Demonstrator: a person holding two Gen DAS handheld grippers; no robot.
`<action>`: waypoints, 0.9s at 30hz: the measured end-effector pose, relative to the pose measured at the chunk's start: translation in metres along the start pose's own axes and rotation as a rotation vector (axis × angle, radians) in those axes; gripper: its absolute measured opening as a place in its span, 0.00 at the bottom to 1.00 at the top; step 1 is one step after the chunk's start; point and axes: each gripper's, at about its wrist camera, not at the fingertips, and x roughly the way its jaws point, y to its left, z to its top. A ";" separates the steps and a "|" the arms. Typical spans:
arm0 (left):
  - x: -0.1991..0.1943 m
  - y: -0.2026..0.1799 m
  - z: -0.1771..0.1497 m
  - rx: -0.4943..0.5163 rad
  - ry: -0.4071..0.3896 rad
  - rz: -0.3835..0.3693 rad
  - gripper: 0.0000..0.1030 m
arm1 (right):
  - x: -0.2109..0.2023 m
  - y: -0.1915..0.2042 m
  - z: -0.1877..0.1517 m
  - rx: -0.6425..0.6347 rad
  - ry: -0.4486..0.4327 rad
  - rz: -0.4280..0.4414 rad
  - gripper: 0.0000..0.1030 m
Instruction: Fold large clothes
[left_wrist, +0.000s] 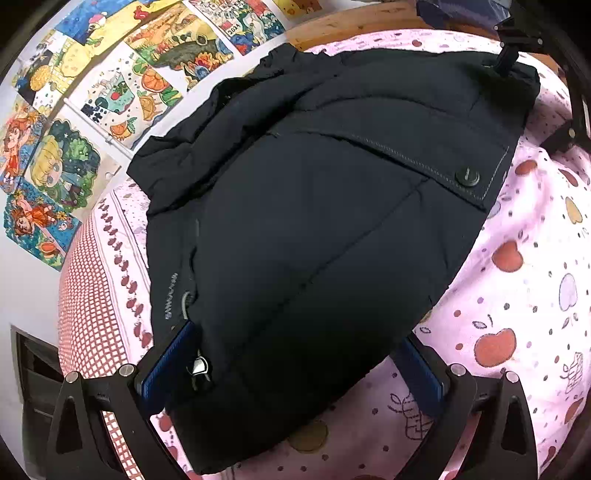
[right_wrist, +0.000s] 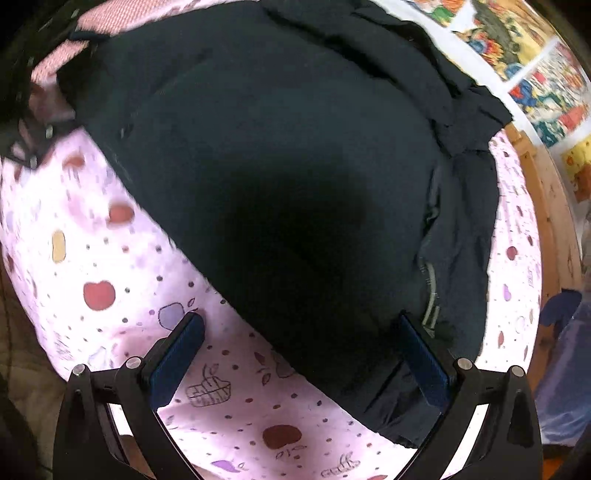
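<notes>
Bed: a pink sheet (left_wrist: 524, 280) printed with red apples, dots and small baskets covers it, and a red-checked strip runs along one side; a wooden bed frame (right_wrist: 554, 206) shows past the far edge.
Wall: white, hung with a spread of bright children's drawings (left_wrist: 92, 122) beyond the bed.
Jacket: a large, dark navy padded jacket (left_wrist: 295, 229) lies on the sheet, folded into a thick, roughly rectangular bundle, and fills most of both views.
Jacket surface: puffy quilted panels with faint seam lines; a stitched pocket flap with a dark snap button (left_wrist: 467, 176) lies near one edge, rumpled folds bunch up on the wall side, and a metal zipper pull (left_wrist: 197, 367) and a grey cord show at the near corner.
Left gripper (left_wrist: 291, 369): low at the near corner of the bundle and pointing across it, its blue-padded fingers (left_wrist: 168, 363) spread wide, one on either side of the fabric, released and pinching nothing.
Right gripper (right_wrist: 301, 354): low over the jacket's edge, tilted down, fingers wide apart; one pad (right_wrist: 424, 358) lies against the dark fabric, the other sits over bare sheet. Nothing is clamped.
Right view note: blurred, so the fabric's detail is hard to read there.
</notes>
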 end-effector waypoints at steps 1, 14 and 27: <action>0.002 -0.002 -0.001 0.004 0.003 0.002 1.00 | 0.002 -0.001 0.000 -0.006 0.000 0.000 0.98; 0.005 -0.004 0.001 -0.002 -0.003 0.020 1.00 | 0.002 -0.007 0.007 -0.012 -0.068 -0.175 0.98; 0.005 -0.007 0.003 0.002 -0.014 0.025 1.00 | -0.015 0.025 0.009 -0.134 -0.137 -0.302 0.77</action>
